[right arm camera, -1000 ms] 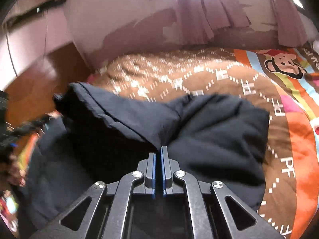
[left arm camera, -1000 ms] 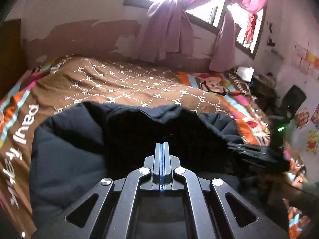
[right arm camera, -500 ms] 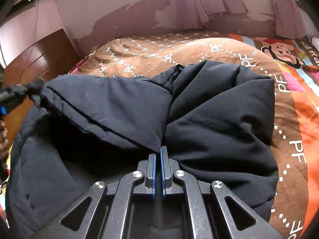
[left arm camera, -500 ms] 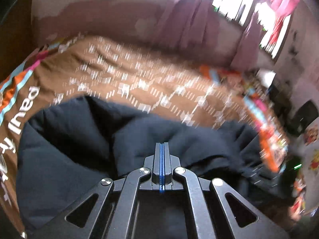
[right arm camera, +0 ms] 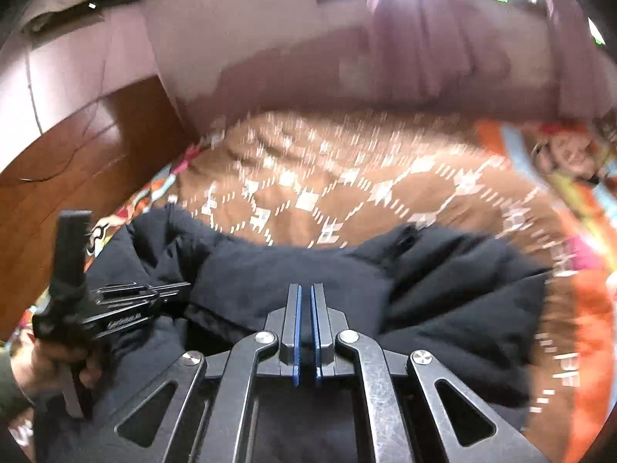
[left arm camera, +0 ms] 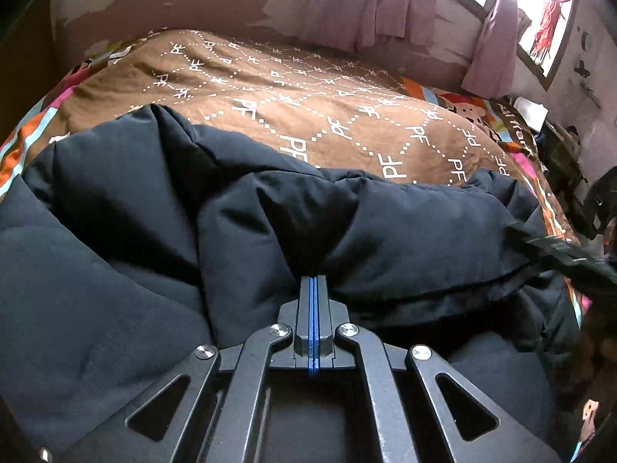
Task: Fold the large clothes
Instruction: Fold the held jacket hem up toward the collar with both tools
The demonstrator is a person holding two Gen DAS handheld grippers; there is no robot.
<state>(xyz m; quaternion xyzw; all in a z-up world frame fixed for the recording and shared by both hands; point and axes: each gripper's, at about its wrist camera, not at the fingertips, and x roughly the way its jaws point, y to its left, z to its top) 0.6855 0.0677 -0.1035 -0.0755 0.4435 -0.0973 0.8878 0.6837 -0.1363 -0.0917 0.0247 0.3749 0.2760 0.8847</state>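
Left gripper (left arm camera: 313, 281): clamped on a fold of the dark jacket (left arm camera: 135, 254)
Right gripper (right arm camera: 304, 293): nearly closed, jacket cloth pinched between its pads
Jacket: bunched on the brown patterned bedspread (left arm camera: 308, 108)

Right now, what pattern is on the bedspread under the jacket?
Brown bedspread with a white dotted diamond grid and "PF" lettering, colourful striped border; clearest in the left wrist view.

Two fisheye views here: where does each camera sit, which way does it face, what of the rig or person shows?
Left wrist: behind the left gripper, angled down at the dark jacket on the bed; own fingers only.
Right wrist: behind the right gripper, same heading, blurred; the person's left hand at left.
Shared: jacket, bed, curtains.
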